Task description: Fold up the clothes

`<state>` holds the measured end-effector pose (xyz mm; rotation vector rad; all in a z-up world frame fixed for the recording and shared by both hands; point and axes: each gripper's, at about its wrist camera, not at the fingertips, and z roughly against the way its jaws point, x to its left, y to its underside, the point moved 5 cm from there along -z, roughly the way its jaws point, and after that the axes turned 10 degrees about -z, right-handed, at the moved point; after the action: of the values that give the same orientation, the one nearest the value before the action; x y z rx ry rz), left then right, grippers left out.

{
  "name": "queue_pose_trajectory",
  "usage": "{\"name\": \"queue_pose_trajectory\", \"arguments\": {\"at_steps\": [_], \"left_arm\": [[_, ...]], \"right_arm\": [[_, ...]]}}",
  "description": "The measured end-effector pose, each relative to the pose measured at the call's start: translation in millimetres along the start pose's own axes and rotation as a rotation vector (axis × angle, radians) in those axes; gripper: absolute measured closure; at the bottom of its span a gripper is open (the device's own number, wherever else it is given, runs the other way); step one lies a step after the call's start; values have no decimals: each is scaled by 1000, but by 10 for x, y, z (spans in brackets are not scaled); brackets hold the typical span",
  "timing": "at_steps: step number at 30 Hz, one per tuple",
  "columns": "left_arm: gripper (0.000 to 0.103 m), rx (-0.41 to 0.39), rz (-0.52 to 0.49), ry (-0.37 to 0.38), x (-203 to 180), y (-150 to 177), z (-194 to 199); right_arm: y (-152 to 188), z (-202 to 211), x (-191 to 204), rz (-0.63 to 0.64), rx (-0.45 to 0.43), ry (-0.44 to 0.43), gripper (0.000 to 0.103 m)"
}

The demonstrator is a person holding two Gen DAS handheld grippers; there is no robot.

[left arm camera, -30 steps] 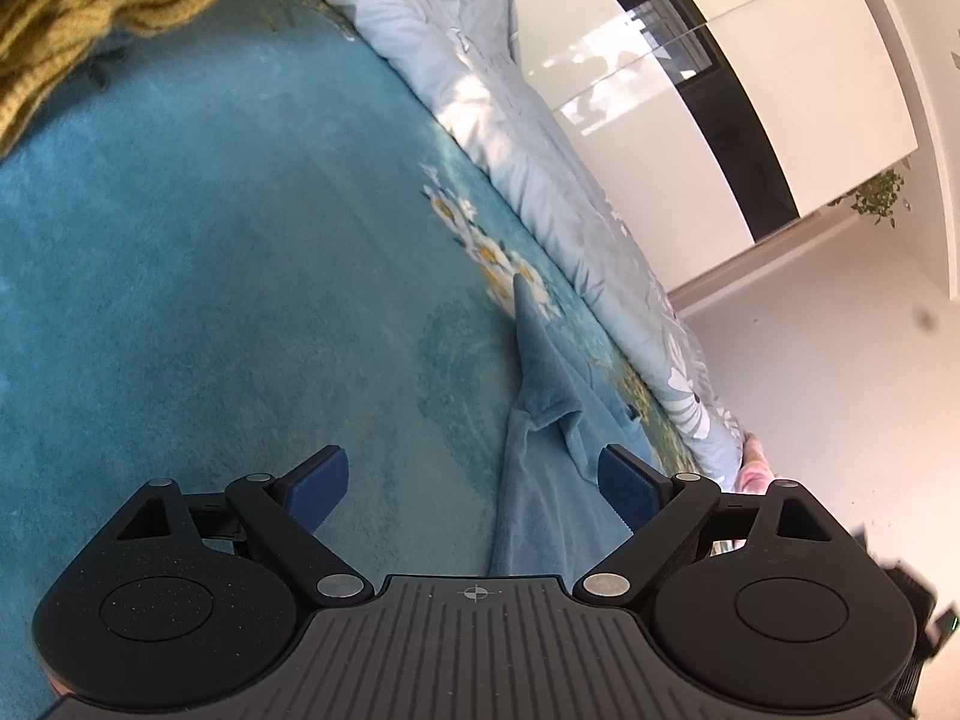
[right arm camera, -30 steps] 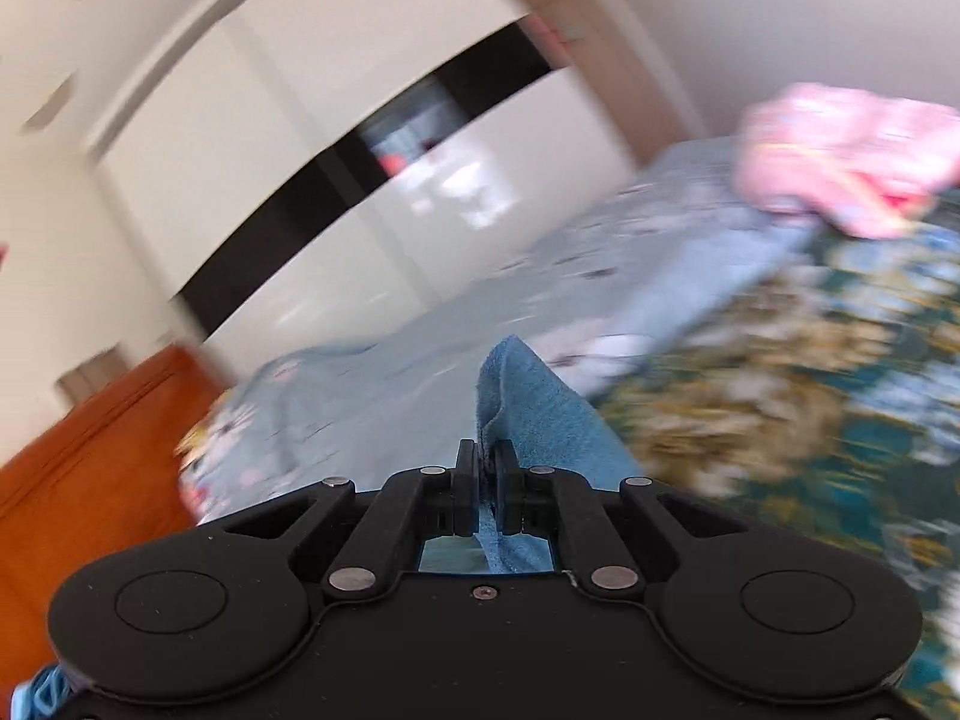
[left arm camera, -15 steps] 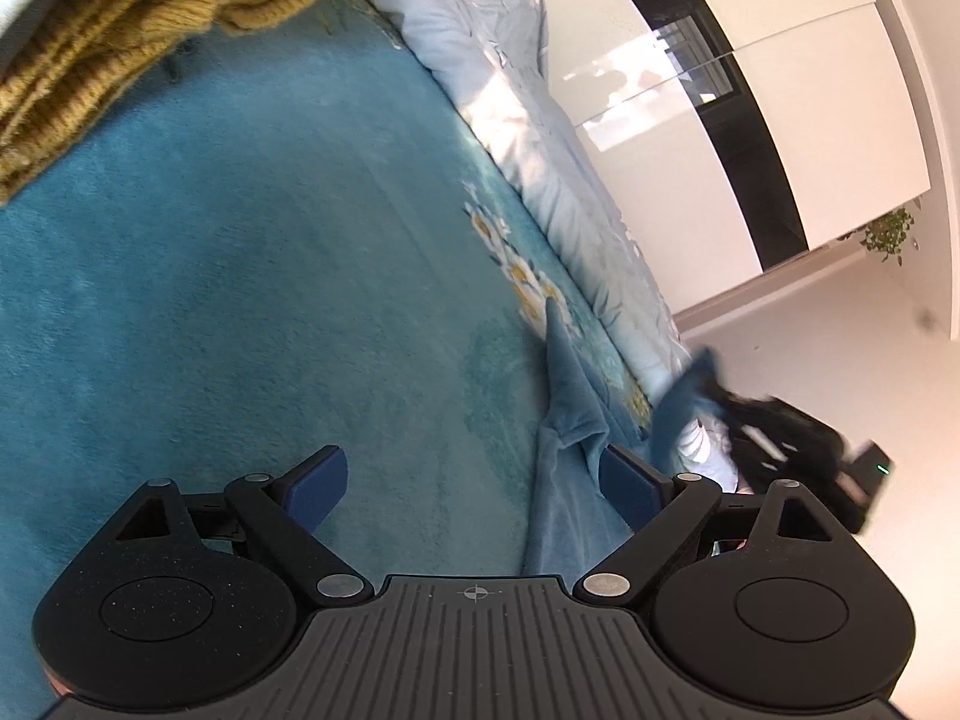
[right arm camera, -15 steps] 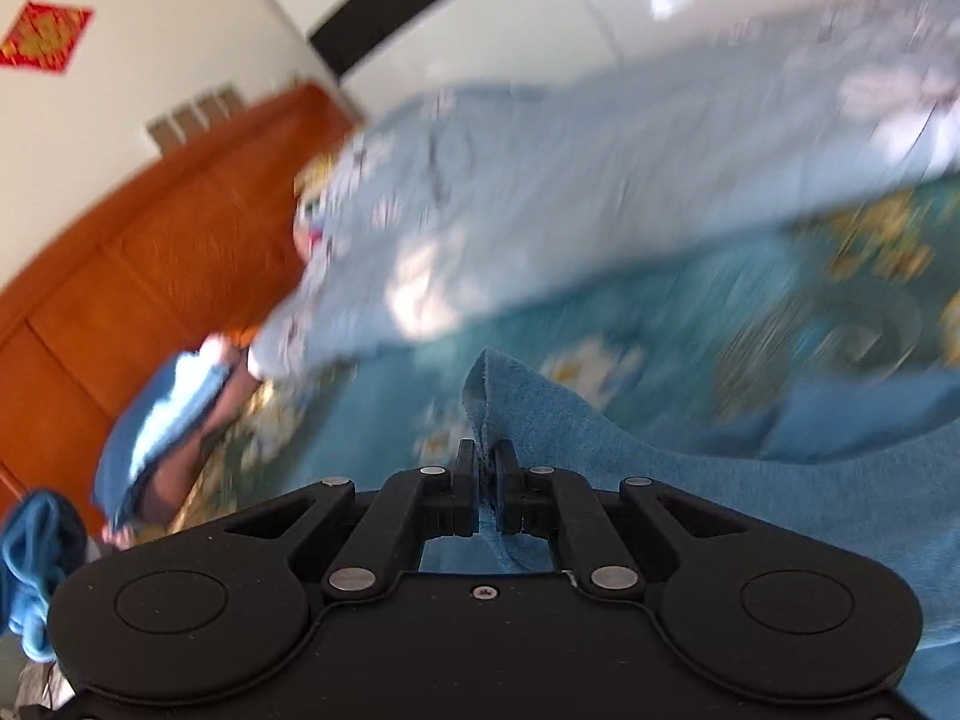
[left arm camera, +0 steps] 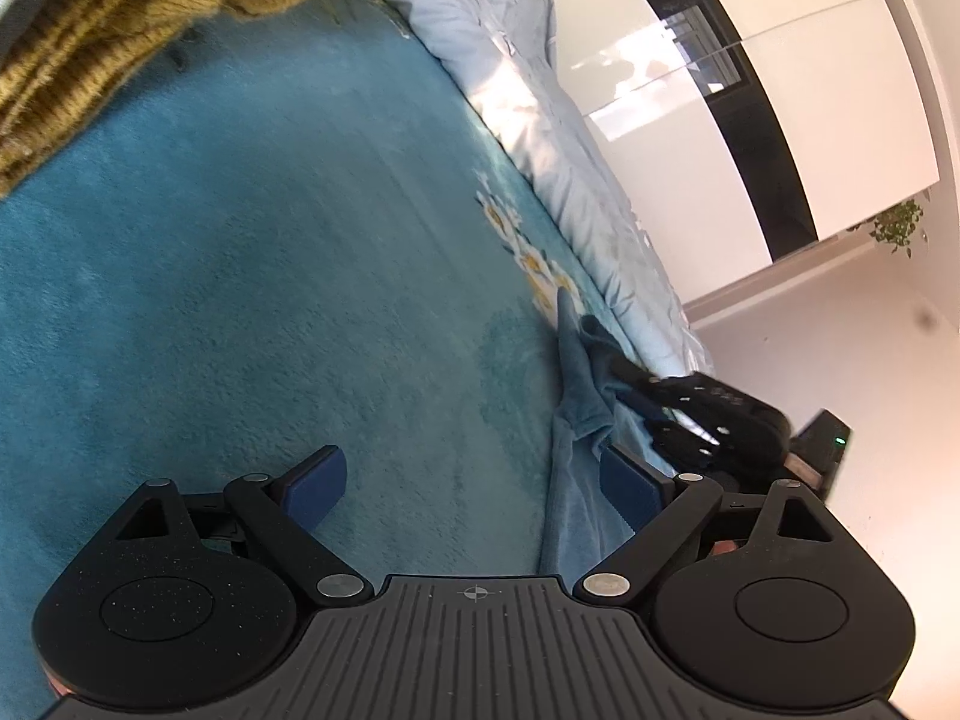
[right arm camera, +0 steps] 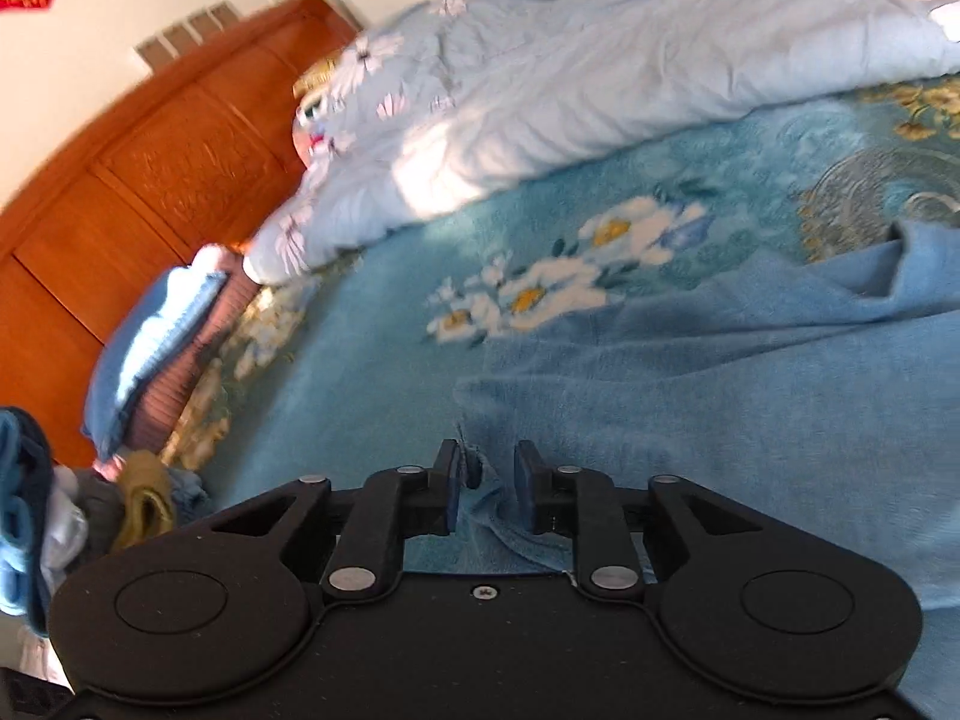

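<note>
A blue garment (right arm camera: 720, 372) lies spread on the teal flowered blanket (right arm camera: 372, 312), one layer folded over another. My right gripper (right arm camera: 487, 480) rests low on it. Its jaws are opening, and a small ridge of the blue cloth stands between the pads, which stand clear of it. In the left wrist view the same garment (left arm camera: 576, 420) runs along the right side, with the right gripper (left arm camera: 630, 384) lying on its far part. My left gripper (left arm camera: 471, 474) hovers open over the blanket (left arm camera: 240, 240), its right finger just above the garment's edge, holding nothing.
A mustard knitted garment (left arm camera: 120, 18) lies at the far left. A pale blue flowered duvet (right arm camera: 600, 72) is bunched along the bed's far side. A wooden headboard (right arm camera: 150, 180), a blue pillow (right arm camera: 150, 348) and a pile of clothes (right arm camera: 138, 498) stand to the left.
My right gripper swung down onto the bed carrying the garment's edge and laid it over the rest, then its jaws parted. The left gripper kept still and open.
</note>
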<state>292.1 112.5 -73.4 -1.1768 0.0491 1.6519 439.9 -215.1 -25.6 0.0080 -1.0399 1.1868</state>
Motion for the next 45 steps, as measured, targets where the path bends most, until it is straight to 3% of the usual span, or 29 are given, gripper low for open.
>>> {"name": "queue_pose_trajectory", "arguments": {"at_steps": [4, 7, 10, 13, 15, 18, 22, 25, 31, 34, 36, 40, 43, 45], "left_arm": [[12, 30, -31, 13, -113, 45, -49], [12, 65, -83, 28, -261, 126, -72], [12, 105, -151, 44, -460, 273, -78], [12, 159, -241, 51, -674, 498, -89], [12, 200, -285, 56, -792, 686, -93], [12, 270, -301, 69, -891, 980, -110], [12, 288, -350, 55, -976, 1250, -85], [12, 289, -383, 46, -1022, 1332, -42], [12, 309, -249, 111, -938, 1370, 3], [13, 317, -201, 125, -926, 1376, -10], [14, 316, -182, 122, -921, 1374, -32], [18, 315, -157, 134, -893, 1368, -61], [25, 314, -141, 140, -866, 1360, -78], [42, 314, -138, 134, -843, 1346, -85]], "right_arm": [[41, 722, -175, -51, -109, -45, 69], [236, 1451, -549, -76, -201, 42, 66], [618, 2210, -1064, -134, -272, 224, 60], [1146, 2838, -1548, -255, -290, 346, 59], [1496, 3147, -1788, -356, -295, 378, 59], [1920, 3391, -1997, -468, -307, 331, 58], [2100, 3382, -2055, -515, -326, 237, 57], [2081, 3216, -2023, -504, -287, 154, 56], [2046, 3058, -2019, -518, -261, 35, 56], [2075, 3063, -2041, -523, -249, 6, 67], [2104, 3080, -2086, -544, -235, -20, 81], [2166, 3062, -2063, -517, -189, -51, 87], [2161, 3064, -2112, -545, -204, -73, 88], [2144, 3066, -2169, -576, -220, -99, 89]]}}
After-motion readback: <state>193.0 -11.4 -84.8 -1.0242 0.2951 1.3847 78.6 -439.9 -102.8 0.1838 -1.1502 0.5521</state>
